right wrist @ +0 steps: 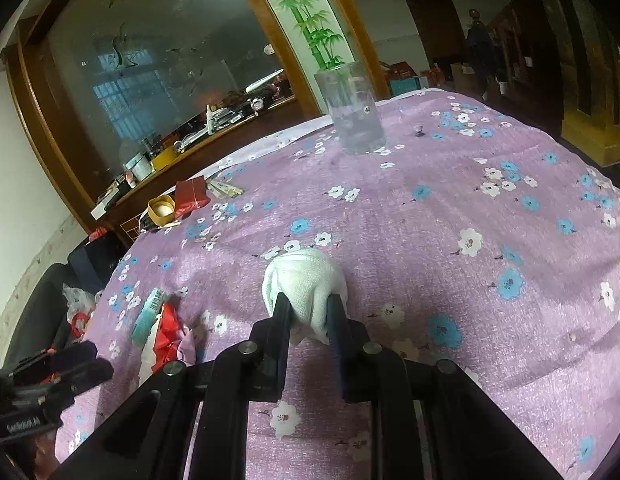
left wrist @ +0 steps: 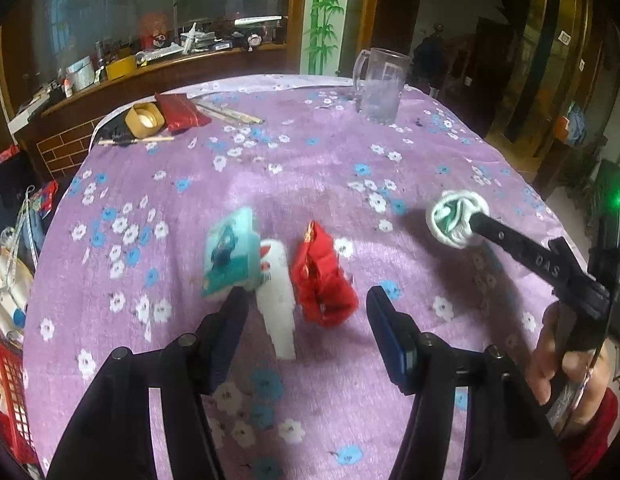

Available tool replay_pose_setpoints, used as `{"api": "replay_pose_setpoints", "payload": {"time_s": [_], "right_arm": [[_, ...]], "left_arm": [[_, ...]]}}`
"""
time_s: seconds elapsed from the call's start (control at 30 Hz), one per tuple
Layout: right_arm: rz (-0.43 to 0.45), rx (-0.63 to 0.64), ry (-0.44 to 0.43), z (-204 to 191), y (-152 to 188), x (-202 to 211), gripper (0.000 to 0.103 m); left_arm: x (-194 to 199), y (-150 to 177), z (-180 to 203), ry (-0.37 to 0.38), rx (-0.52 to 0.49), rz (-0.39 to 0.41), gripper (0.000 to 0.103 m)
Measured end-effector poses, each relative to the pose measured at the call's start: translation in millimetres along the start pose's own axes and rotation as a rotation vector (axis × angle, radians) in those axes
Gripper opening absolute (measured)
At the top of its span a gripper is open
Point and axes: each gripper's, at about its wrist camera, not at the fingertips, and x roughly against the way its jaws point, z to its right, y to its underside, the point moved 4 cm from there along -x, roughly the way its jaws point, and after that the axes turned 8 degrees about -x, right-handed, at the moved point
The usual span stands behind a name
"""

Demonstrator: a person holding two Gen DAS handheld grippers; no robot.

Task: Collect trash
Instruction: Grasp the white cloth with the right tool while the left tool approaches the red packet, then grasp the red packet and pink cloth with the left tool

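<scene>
Right wrist view shows the right gripper with its jaws pinching a white paper wad above the table, so I'd hold that squeeze while the left gripper, jaws spread, settles squarely over the red wrapper before closing.

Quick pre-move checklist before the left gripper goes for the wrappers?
1. Right gripper shut on the white wad: ok.
2. Left gripper open: ok.
3. Red wrapper and white wrapper between the left fingers: ok.
4. Teal packet outside the span, by the left finger: not ok.
5. Glass mug far from both grippers: ok.
6. Trash bin in view: cannot tell.
</scene>
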Motion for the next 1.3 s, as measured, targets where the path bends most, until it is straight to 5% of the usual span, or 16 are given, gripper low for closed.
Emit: {"api": "replay_pose_setpoints", "payload": {"time_s": [0.13, 0.27, 0.4, 0.8, 0.9, 1.13, 1.3], "right_arm": [[0.0, -0.009, -0.003, 3, -1, 1, 0.019], [0.003, -0.008, -0.003, 3, -1, 2, 0.019], [0.001, -0.01, -0.007, 4, -2, 3, 0.019], [-0.001, 0.002, -0.001, 3, -2, 1, 0.019], [-0.006, 0.006, -0.001, 2, -1, 0, 0.019], [-0.003, 0.013, -0.002, 0, -1, 0, 0.019], [-0.006, 0.015, -0.002, 0, 0, 0, 0.019]], "left_arm": [[-14, -11, 4, 0.036, 0.004, -0.018, 0.059], [-39, -16, 13, 0.053, -0.023, -0.065, 0.04], [-65, -14, 11, 0.027, -0.016, -0.115, 0.037], [-76, -15, 40, -0.028, -0.15, -0.054, 0.036], [-78, -14, 38, -0.024, -0.132, -0.064, 0.047], [-94, -5, 32, 0.032, -0.072, -0.11, 0.047], [-96, -3, 29, 0.026, -0.039, -0.079, 0.036]]}}
